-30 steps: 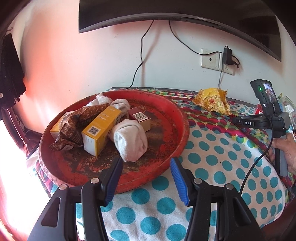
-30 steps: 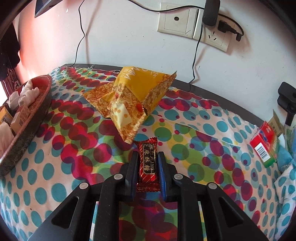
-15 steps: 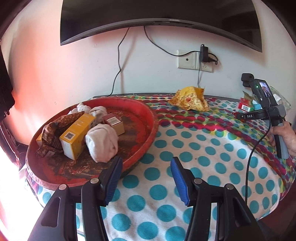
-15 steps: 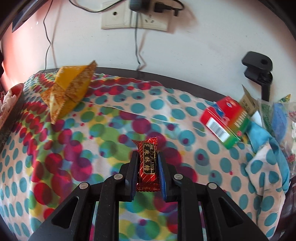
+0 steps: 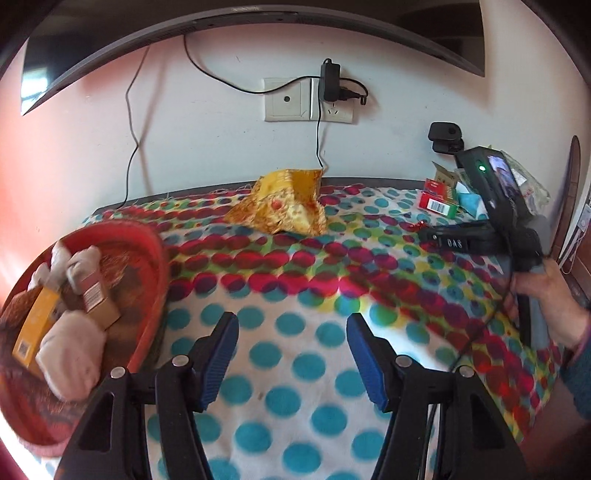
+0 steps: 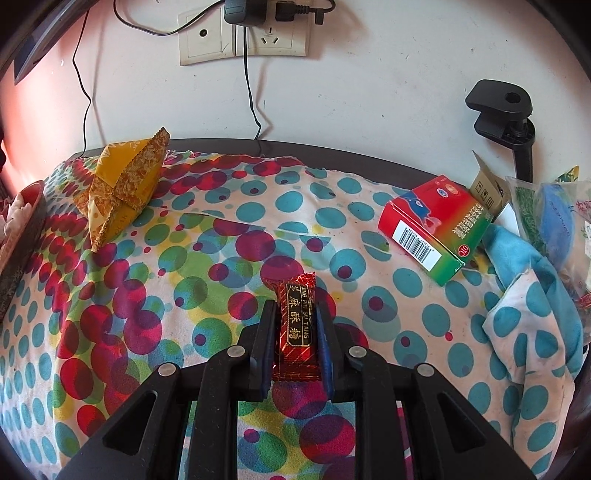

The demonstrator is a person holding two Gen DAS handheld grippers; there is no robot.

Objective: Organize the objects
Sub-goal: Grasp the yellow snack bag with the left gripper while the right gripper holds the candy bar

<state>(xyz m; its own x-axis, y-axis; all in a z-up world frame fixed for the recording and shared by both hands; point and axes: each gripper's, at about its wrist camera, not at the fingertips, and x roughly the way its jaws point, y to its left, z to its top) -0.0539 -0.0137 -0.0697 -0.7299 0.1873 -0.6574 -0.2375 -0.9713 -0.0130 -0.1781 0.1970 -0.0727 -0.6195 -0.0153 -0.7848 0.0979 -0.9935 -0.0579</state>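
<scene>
Carrying: right gripper (image 6: 295, 325) fingers clamp red candy (image 6: 295, 325); left gripper (image 5: 291, 354) wide, empty. Next: deliver candy to far-left red tray (image 5: 157, 258).

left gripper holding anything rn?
No, the left gripper is open, its blue pads wide apart with only the dotted tablecloth showing between them.

Home room: bench under polka-dot cloth (image 6: 177, 258), white wall socket plate (image 6: 242, 35) with black charger (image 5: 331, 81), dark curved screen (image 5: 147, 33) above, rolled white socks (image 5: 72, 354) in round red tray (image 5: 157, 266).
</scene>
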